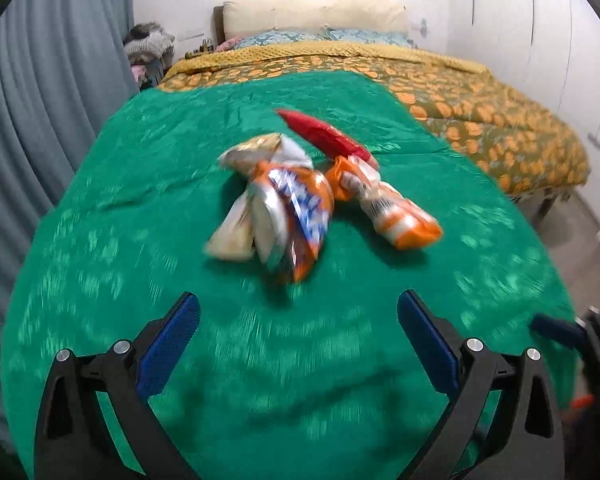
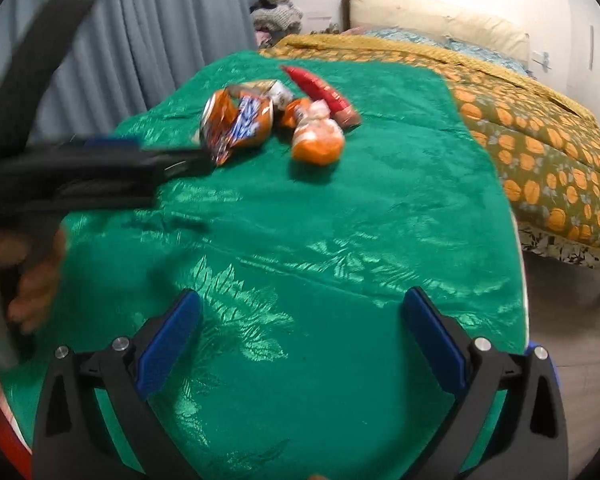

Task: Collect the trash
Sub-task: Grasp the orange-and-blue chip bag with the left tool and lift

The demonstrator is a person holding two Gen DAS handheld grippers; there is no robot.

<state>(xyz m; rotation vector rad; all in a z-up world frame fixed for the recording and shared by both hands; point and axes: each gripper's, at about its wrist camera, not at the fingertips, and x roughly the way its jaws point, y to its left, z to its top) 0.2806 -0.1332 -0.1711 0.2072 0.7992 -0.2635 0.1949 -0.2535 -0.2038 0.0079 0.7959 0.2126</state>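
Left gripper (image 1: 298, 304): black angular frame, blue ribbed pads (image 1: 168, 350), silver screws (image 1: 121, 346); right gripper (image 2: 302, 302) matches it, blue pads (image 2: 168, 348), silver screws (image 2: 482, 343).

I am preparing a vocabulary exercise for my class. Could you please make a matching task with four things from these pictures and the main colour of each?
Things:
1. cloth under the wrappers
2. slim wrapper farthest from the cameras
3. pads on the fingers
4. pillow standing at the head of the bed

Colours:
a. blue
b. cream
c. green
d. red

Pairs: 1-c, 2-d, 3-a, 4-b
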